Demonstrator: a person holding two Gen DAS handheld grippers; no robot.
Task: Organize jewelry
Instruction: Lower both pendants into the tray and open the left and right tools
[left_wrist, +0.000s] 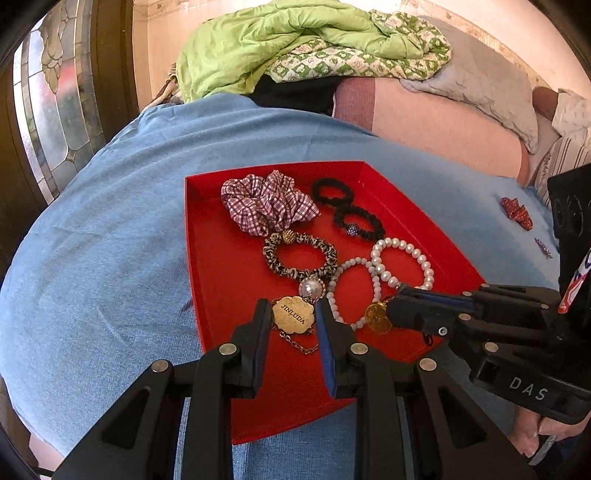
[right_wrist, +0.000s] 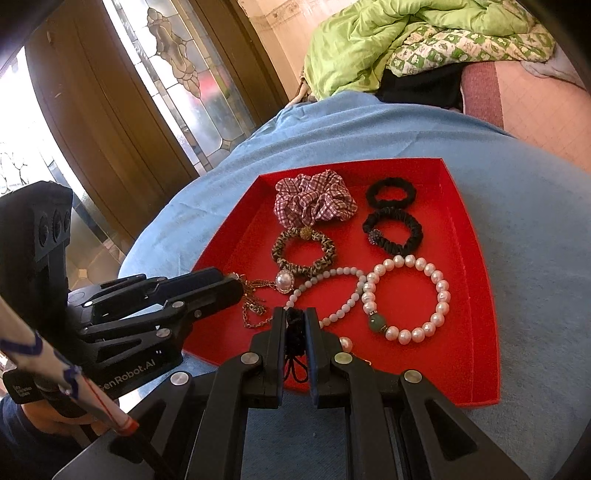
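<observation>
The left gripper (left_wrist: 293, 317) is hanging spread wide around the gold tag (left_wrist: 293, 314) at the near end of the red tray (left_wrist: 221, 295), its chain trailing toward the camera; the right gripper (right_wrist: 295, 323) is clenching a black cord (right_wrist: 295, 332), probably the coin pendant's. I am counting four scrunchies and two bead bracelets in the tray.
</observation>
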